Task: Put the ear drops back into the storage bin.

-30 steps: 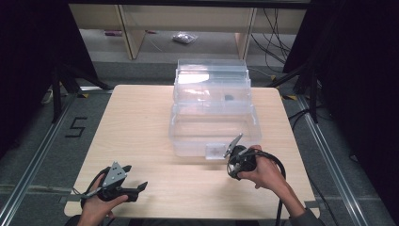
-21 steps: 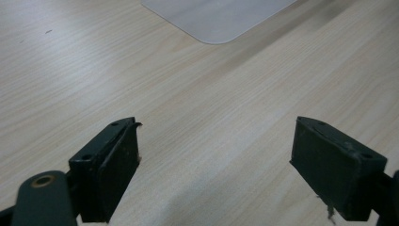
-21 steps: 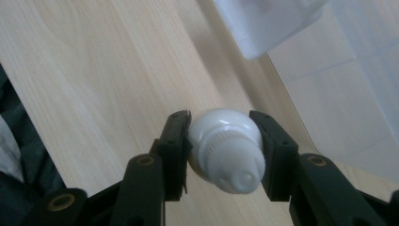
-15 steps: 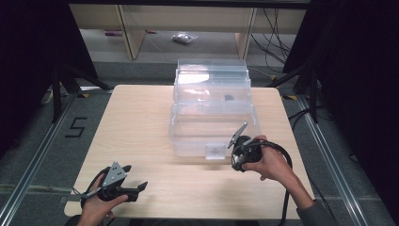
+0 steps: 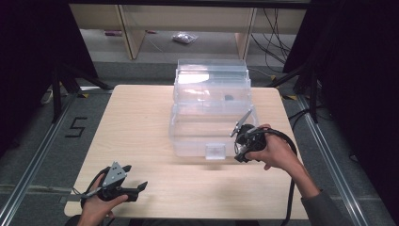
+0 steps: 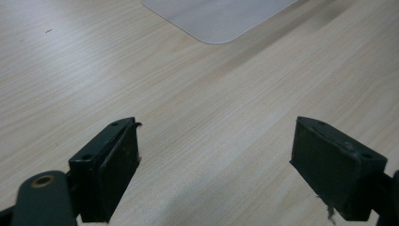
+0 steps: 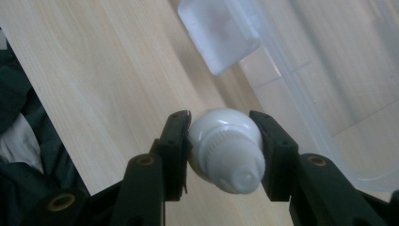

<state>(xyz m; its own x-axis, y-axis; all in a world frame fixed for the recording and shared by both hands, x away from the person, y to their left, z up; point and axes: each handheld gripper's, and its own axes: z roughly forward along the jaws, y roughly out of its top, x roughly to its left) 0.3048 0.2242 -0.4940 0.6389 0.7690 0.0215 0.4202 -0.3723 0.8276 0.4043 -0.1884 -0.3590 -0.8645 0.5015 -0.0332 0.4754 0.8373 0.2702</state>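
Right gripper (image 7: pixel 221 150) clamped on small white ribbed-cap plastic bottle (image 7: pixel 225 148), held beside open clear plastic storage box (image 5: pixel 211 117) presumably for drop-in; left gripper (image 6: pixel 216 174) jaws apart, idle over wooden table (image 6: pixel 188 117).

A lab recording booth: black curtains (image 5: pixel 33 56), floor rails (image 5: pixel 28 165), loose cables (image 5: pixel 275 26) and a lone wooden table (image 5: pixel 141 122).

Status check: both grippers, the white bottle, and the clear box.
Right gripper shut on white bottle, beside clear box. Left gripper open, idle over table. Nothing blocking.
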